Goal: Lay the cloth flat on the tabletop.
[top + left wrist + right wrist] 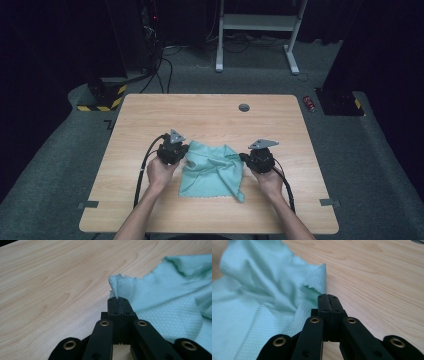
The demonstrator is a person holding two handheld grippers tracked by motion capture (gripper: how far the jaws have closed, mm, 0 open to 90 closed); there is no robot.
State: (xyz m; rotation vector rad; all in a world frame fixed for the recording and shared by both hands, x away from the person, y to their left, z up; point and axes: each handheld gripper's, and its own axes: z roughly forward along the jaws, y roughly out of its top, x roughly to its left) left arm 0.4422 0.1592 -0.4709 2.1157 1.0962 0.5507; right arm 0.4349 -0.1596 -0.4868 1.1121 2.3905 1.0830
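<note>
A light green cloth [212,170] lies rumpled in the middle of the wooden table [210,112]. My left gripper [186,151] is at the cloth's far left corner, jaws pressed together on the cloth's edge [116,283]. My right gripper [243,157] is at the far right corner, jaws likewise closed on a fold of the cloth [318,281]. Both pinched corners are lifted slightly off the table. In the right gripper view the cloth [257,305] spreads away to the left, creased.
A small grey round cap [244,107] sits in the table near its far edge. Beyond the table stand a white frame [260,25], cables and dark equipment on the grey floor. A red object [310,103] lies on the floor at the right.
</note>
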